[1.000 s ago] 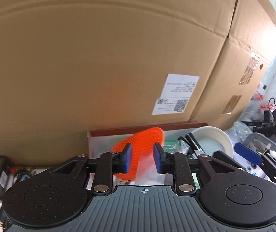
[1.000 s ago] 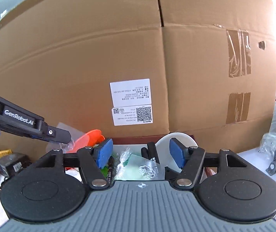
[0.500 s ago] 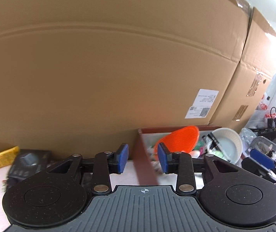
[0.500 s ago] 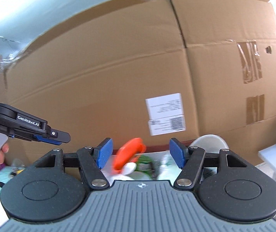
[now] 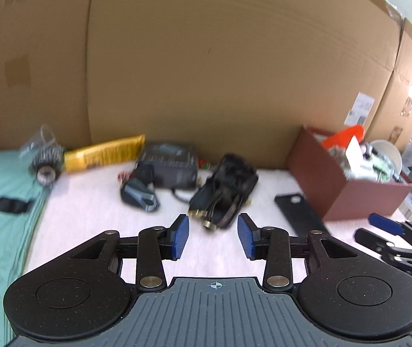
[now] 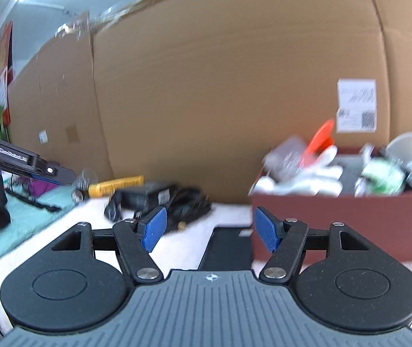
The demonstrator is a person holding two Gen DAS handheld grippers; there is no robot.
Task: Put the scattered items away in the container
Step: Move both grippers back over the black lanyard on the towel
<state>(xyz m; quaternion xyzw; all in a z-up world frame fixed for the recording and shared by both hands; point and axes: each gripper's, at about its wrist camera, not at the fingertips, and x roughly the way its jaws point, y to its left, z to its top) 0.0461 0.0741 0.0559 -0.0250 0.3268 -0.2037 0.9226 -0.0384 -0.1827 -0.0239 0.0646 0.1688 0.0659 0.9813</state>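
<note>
Bare white cloth (image 5: 90, 211) left of the brown box (image 5: 333, 190) gives room to pass. Black cable bundle (image 5: 226, 190), dark pouch (image 5: 171, 164) and flat black case (image 5: 298, 211) clutter it, cardboard wall (image 5: 206, 72) blocks behind.

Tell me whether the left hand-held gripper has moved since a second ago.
Yes. The left hand-held gripper swung away to the left: the brown box, formerly straight ahead, now sits at the view's right.

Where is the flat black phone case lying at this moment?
The flat black phone case lies on the white cloth just left of the brown box, right of the bundled black cable in the left wrist view.
</note>
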